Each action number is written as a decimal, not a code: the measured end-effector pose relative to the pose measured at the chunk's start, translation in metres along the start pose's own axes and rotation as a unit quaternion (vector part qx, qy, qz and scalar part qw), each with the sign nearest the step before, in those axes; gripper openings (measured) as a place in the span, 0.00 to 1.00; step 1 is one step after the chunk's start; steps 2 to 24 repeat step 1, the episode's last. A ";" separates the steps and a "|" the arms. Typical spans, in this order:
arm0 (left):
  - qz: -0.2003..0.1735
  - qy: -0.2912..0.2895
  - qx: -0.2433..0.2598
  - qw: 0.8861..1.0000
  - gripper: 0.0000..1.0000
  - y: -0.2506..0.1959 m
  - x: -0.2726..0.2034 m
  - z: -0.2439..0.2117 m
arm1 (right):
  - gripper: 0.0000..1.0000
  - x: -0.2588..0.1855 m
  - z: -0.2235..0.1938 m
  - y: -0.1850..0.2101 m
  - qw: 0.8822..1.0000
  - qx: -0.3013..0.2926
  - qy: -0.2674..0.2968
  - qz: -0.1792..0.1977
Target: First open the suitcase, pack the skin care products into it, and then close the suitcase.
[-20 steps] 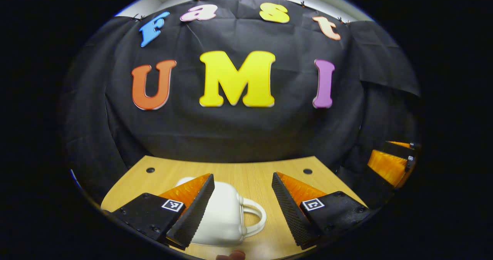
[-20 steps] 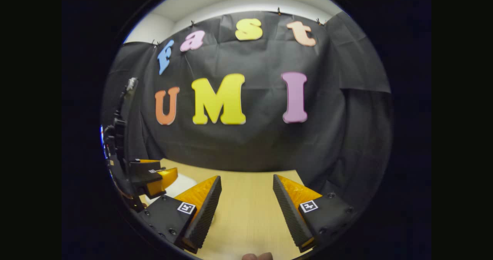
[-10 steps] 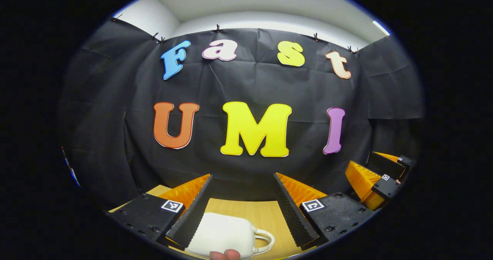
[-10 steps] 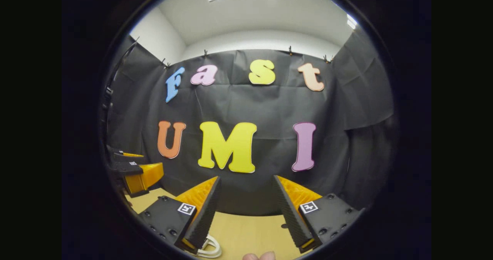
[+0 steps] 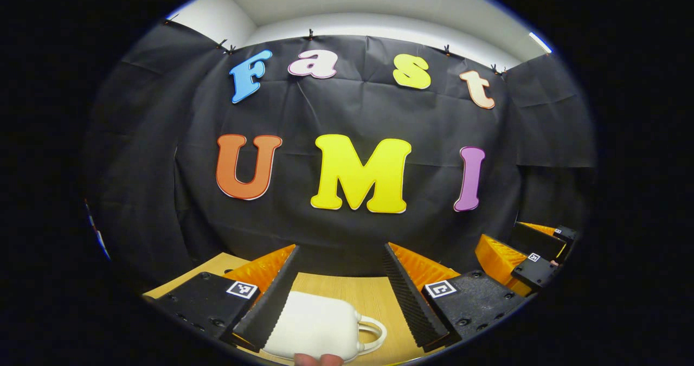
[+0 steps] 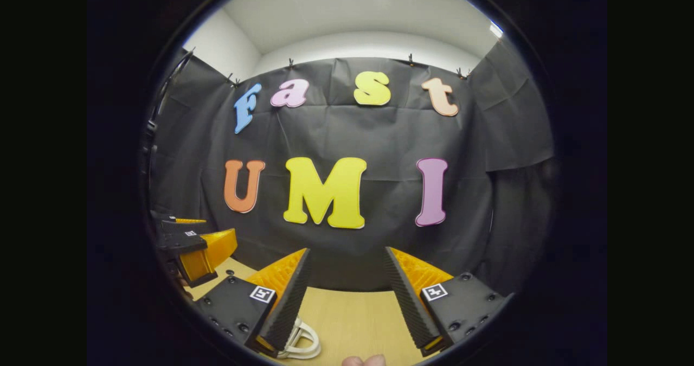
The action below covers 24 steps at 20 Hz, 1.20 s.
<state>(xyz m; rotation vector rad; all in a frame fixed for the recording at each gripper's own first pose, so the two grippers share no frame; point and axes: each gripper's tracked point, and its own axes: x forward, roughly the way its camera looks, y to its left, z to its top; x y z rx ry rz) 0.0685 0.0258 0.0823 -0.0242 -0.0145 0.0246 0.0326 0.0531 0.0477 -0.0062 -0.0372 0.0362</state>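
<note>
Left gripper view: left gripper (image 5: 340, 290) was spread wide above the small white hard-shell suitcase (image 5: 317, 325), lying shut on the light wooden table (image 5: 374, 298).

Right gripper view: right gripper (image 6: 347, 295) was also wide, empty, with the suitcase's white loop handle (image 6: 301, 341) just beside its left finger.

Opening step looked unstarted; next needs descent to the lid edge.

Both cameras have tilted upward over the past second, bringing the white ceiling (image 6: 347, 19) into sight, while the small white handled suitcase (image 5: 317, 325) has slid to the near edge between the left gripper (image 5: 339, 293) fingers
</note>
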 end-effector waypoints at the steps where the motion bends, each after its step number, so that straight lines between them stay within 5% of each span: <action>1: 0.003 0.000 0.005 1.000 0.96 0.000 -0.001 -0.001 | 0.79 0.000 -0.002 0.000 1.000 0.001 0.002 0.000; 24: 0.003 0.000 0.005 1.000 0.96 0.000 -0.001 -0.001 | 0.79 0.000 -0.002 0.000 1.000 0.001 0.002 0.000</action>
